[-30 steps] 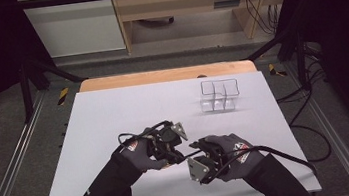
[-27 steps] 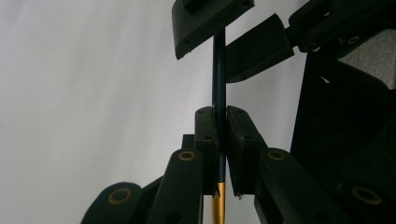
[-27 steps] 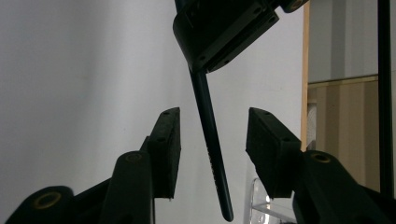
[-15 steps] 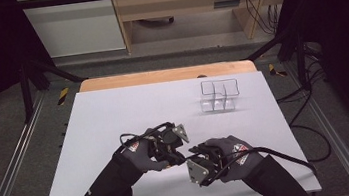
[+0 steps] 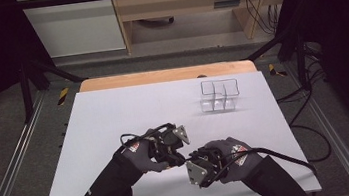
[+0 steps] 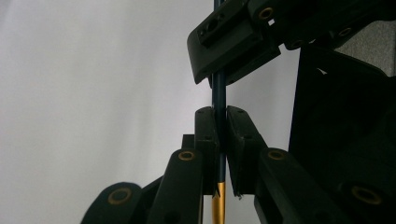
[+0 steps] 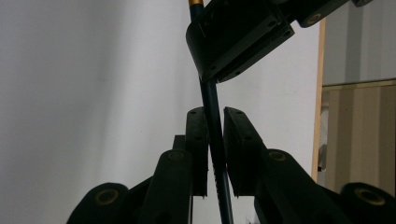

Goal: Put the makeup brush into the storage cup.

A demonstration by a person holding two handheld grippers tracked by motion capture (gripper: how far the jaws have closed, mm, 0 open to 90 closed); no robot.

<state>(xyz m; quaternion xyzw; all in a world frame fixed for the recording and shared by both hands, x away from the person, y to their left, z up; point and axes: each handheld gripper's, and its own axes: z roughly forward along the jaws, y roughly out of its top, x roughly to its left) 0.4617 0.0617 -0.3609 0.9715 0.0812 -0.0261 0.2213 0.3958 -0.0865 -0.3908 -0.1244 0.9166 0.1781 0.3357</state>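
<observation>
Both the left hand-held gripper (image 5: 175, 154) and right hand-held gripper (image 5: 196, 162) are clenched on a thin, stiff, light pencil (image 6: 218, 116), best pinched mid-shaft.

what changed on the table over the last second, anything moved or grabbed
Little changed. The right gripper edged slightly left, closer to the left gripper. Both are shut on the same thin dark pencil, as the gripper views show; whether either closed on it within this second can't be told from the high view. The left hand and the clear divided container stayed put.
</observation>
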